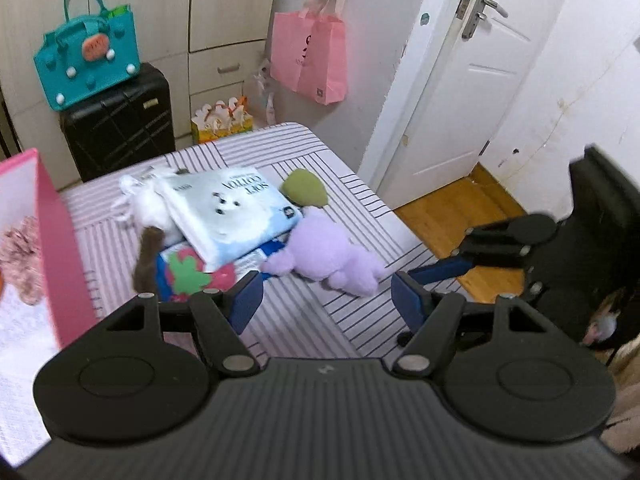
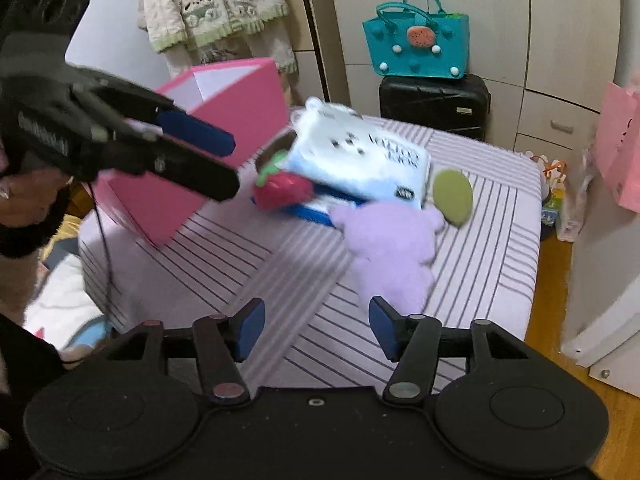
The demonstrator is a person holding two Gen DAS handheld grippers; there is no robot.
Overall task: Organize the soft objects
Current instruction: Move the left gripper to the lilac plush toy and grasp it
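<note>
Nearest to me, both grippers hang over the striped bed (image 2: 280, 280), tilted down, and neither holds anything. The left gripper (image 1: 326, 300) has its fingers spread with only bedsheet between them. The right gripper (image 2: 316, 326) is likewise spread and empty, with the foot of the purple plush (image 2: 394, 256) just beyond its right finger.

I take that plush as the landmark. It lies sprawled on the bed, closest of the soft things to both grippers. Just behind it, touching its head, sits a white and blue pack (image 1: 230, 216) whose upside-down print reads "SOFT COTTON", with a white fluffy dog pictured on it. Beside the plush's head, away from the box, lies a green oval cushion (image 2: 454, 196). On the box side of the plush, half under the pack, is a red strawberry toy (image 2: 282, 190) with a green leaf; beyond that lie a brown furry strip (image 1: 148, 260) and a white fluffy toy (image 1: 148, 204). Further still on that side stands the open pink box (image 2: 224, 136), which I judge to be where things are being gathered.

The step looks like an approach for the next pick, probably the plush. It calls for lowering a gripper so the fingers straddle the plush's body, then closing.

Far behind, a teal bag (image 2: 418, 46) rests on a black suitcase (image 2: 434, 102); no writing there is legible.
</note>
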